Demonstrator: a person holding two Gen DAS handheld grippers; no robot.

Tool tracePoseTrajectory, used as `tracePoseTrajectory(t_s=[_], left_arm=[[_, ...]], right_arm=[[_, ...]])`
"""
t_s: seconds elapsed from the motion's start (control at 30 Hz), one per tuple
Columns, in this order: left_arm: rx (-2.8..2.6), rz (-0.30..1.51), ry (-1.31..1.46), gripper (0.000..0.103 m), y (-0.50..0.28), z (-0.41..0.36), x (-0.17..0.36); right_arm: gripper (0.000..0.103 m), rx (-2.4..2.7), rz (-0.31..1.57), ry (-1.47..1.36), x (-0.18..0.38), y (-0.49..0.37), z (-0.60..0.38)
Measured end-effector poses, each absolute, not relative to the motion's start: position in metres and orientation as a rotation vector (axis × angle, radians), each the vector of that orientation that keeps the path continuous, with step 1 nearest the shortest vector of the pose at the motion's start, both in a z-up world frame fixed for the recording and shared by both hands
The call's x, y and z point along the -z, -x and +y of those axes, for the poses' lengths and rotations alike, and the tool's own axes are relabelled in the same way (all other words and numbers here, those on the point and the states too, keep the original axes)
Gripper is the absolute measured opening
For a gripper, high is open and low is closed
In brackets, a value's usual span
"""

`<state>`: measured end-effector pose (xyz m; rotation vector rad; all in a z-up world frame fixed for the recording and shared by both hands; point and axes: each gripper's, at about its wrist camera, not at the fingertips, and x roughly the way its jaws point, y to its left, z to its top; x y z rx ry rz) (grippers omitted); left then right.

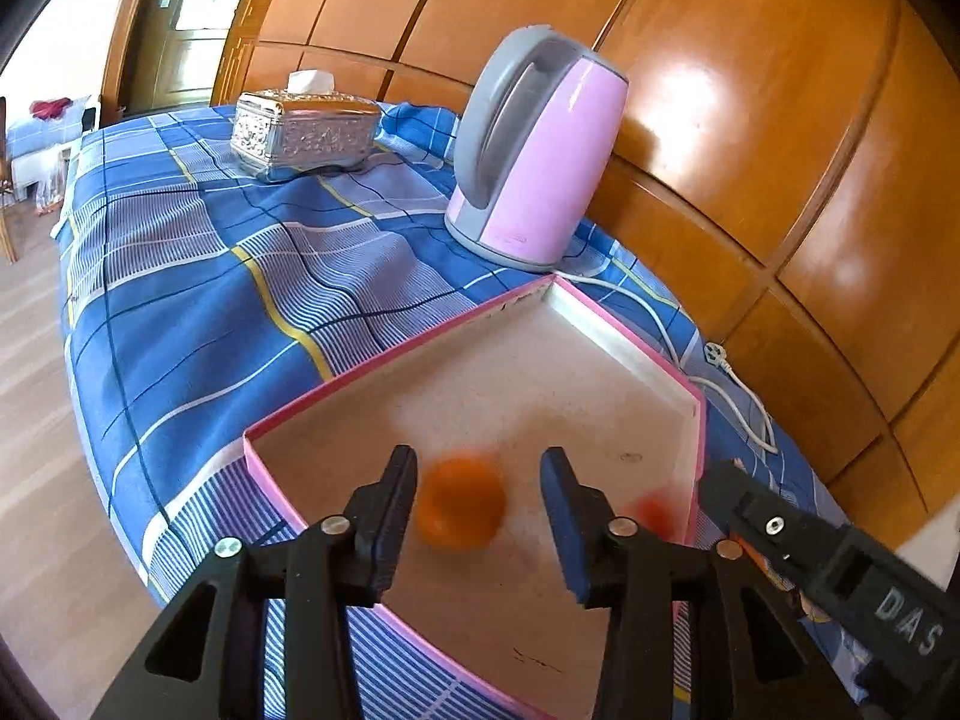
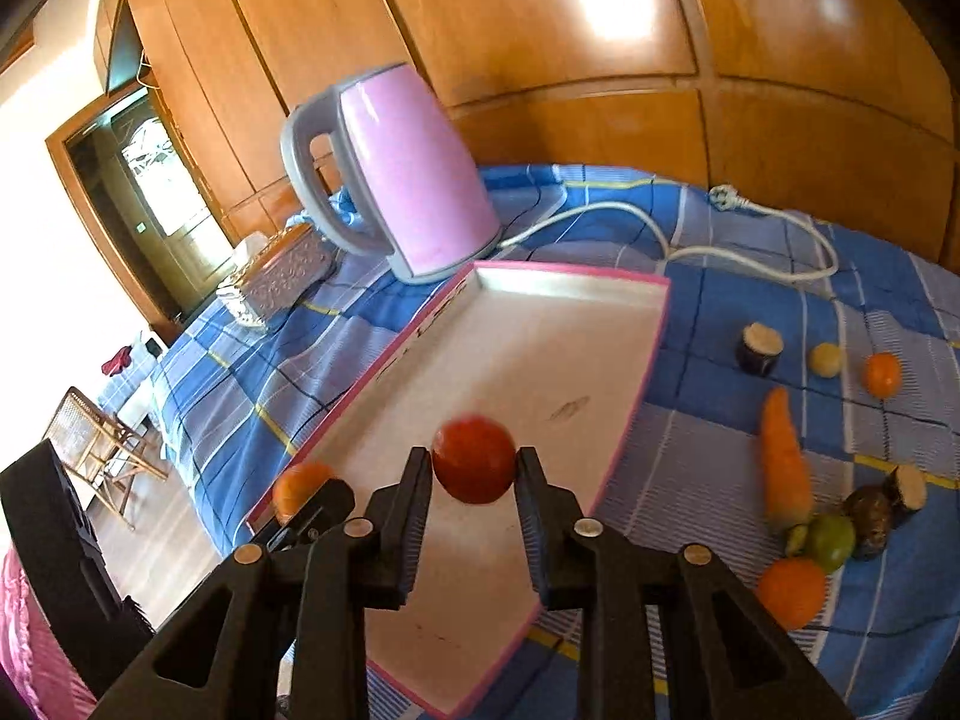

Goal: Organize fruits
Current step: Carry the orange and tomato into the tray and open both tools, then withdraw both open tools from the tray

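Observation:
A shallow pink-rimmed white tray [image 1: 636, 354] lies on the blue checked cloth; it also shows in the right wrist view [image 2: 645, 372]. My left gripper [image 1: 480, 495] is open over the tray's near part. A blurred orange fruit [image 1: 461, 504] is between its fingers, not touching them; it shows in the right wrist view [image 2: 300, 483] too. My right gripper [image 2: 474, 461] is shut on a red tomato [image 2: 474, 459] above the tray; the tomato shows blurred in the left wrist view [image 1: 651, 510].
A pink kettle [image 1: 534, 144] with a white cord [image 2: 750, 240] stands behind the tray, a silver tissue box [image 1: 303, 132] farther left. Right of the tray lie a carrot [image 2: 783, 462], oranges [image 2: 792, 591], a green fruit [image 2: 831, 540], eggplant pieces [image 2: 759, 348] and other small produce. Wooden panels rise behind.

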<state>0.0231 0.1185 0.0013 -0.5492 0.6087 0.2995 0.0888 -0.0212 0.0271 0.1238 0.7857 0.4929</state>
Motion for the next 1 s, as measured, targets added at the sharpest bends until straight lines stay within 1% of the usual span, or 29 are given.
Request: tracePoseTrajectory(t_s=[0.17, 0.23, 0.47, 0.53, 1.0], left_arm=[[-0.299, 0.61, 0.544, 0.05, -0.022, 0.117, -0.002], [-0.298, 0.611, 0.54, 0.055, -0.023, 0.117, -0.002], [-0.277, 0.612, 0.503, 0.061, -0.024, 0.11, -0.004], [-0.272, 0.607, 0.487, 0.065, -0.024, 0.107, -0.005], [-0.221, 0.613, 0.413, 0.073, -0.025, 0.091, -0.006]], right_arm=[[0.033, -0.49, 0.787, -0.129, -0.025, -0.085, -0.02], [0.033, -0.484, 0.787, -0.132, -0.025, -0.084, -0.022], [0.033, -0.442, 0.779, -0.147, -0.024, -0.075, -0.035], [0.032, -0.429, 0.779, -0.156, -0.023, -0.072, -0.041], [0.032, -0.328, 0.745, -0.172, -0.022, -0.053, -0.08]])
